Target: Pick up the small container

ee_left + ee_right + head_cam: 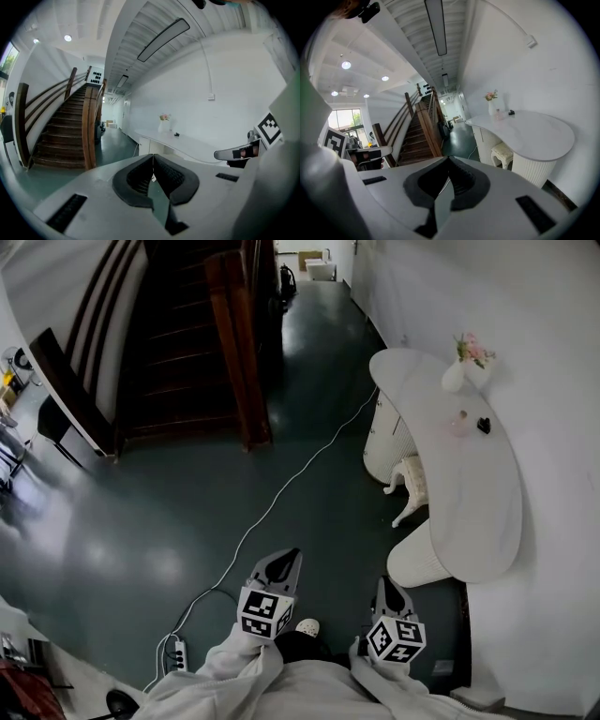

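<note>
The small container [461, 421], pale and pinkish, stands on the far half of the white curved worktop [478, 512], about midway between its room-side edge and its wall-side edge. A small black thing [484, 425] lies just beside it toward the wall-side edge. A white vase [455, 377] with pink flowers stands nearer the far end. A white stool [410, 486] is tucked under the room-side edge. The left tool [281, 563] and the right tool [389, 589] hang over the dark green floor [141, 521], both well apart from the container and short of the worktop's near end. Each tool has its jaws pressed together with nothing between them. A white cable [281, 491] runs across the floor to a power strip [174, 652], and a wooden staircase [187, 334] rises beyond.
</note>
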`<state>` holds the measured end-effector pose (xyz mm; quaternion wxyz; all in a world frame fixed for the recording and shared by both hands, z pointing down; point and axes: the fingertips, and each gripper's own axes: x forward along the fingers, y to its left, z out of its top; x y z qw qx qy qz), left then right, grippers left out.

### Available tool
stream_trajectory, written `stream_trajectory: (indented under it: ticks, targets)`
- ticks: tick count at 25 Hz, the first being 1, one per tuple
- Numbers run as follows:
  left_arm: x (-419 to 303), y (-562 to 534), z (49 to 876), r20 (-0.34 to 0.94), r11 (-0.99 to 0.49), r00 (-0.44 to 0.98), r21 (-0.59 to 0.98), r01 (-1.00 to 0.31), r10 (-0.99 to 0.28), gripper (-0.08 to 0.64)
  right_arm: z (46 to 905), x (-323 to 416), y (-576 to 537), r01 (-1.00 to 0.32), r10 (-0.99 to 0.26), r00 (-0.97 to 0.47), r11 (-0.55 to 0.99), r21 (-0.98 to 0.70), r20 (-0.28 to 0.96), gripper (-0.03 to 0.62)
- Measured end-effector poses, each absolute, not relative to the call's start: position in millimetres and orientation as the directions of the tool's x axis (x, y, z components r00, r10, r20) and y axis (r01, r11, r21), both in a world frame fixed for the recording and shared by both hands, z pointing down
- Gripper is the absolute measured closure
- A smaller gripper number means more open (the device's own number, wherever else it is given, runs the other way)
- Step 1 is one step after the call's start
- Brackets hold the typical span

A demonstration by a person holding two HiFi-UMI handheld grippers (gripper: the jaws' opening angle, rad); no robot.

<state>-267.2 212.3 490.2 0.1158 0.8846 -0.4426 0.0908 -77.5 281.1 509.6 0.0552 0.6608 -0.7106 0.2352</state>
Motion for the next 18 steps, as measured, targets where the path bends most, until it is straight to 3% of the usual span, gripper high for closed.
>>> stream_trajectory:
  ticks: [18]
  targets:
    - [-278,188,523,0.342,-0.564,0.576,0.145,-0.813,-0.742,0.545,531,-72,247,-0.968,-0.894,-0.083,-0.032,-0.247,0.440,0.541]
